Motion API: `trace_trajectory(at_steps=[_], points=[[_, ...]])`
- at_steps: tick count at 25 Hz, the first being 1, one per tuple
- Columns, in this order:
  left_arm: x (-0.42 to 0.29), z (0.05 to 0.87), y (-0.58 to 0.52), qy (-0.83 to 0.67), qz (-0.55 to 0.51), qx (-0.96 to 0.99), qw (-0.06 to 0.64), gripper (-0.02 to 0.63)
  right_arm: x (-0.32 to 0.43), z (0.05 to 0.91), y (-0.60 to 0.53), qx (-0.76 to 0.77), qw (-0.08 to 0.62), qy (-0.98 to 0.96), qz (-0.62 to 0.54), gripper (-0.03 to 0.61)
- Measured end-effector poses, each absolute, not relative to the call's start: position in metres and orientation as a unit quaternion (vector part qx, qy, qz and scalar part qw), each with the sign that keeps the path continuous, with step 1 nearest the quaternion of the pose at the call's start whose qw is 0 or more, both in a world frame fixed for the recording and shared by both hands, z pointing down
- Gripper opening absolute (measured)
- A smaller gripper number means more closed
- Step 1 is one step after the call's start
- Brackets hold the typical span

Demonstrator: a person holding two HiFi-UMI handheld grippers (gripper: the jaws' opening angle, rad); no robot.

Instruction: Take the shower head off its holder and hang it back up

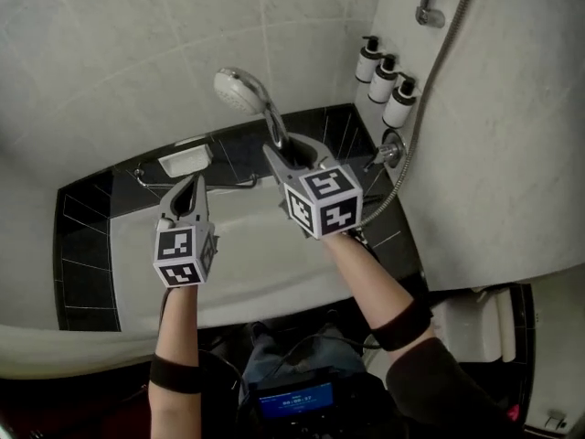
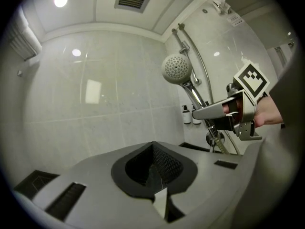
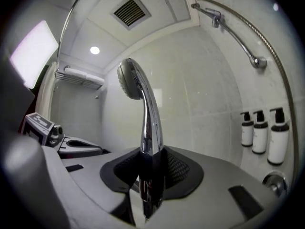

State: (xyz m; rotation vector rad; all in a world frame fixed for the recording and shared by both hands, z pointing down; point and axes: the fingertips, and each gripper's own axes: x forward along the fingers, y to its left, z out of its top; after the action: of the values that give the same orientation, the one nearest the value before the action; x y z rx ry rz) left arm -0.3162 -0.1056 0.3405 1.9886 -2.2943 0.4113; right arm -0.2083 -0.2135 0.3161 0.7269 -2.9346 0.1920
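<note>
The chrome shower head stands upright over the bathtub, its face turned toward the far tiled wall. My right gripper is shut on its handle, which rises from between the dark pads to the round head. From the handle the metal hose loops up along the right wall. To the left my left gripper is shut with nothing in it; it stays apart from the shower head. In the left gripper view the shower head and my right gripper show at the right.
A slide rail runs up the right wall. Three pump bottles stand in the corner above the tap. A white soap dish sits on the black tub ledge. The white bathtub lies below both grippers.
</note>
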Motion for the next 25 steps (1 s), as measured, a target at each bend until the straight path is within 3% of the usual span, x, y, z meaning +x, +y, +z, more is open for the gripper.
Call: trace_trajectory(at_steps=[13,25], points=[[-0.318,0.582,-0.053,-0.745,0.182,0.615,0.182,0.002,-0.201,0.639,-0.167,0.182,0.316,-0.931,0.027,0.137],[-0.283,0.746,-0.085,-0.699,0.193,0.654,0.216,0.002,-0.156,0.879,-0.172,0.094,0.532,-0.837,-0.089,0.135]])
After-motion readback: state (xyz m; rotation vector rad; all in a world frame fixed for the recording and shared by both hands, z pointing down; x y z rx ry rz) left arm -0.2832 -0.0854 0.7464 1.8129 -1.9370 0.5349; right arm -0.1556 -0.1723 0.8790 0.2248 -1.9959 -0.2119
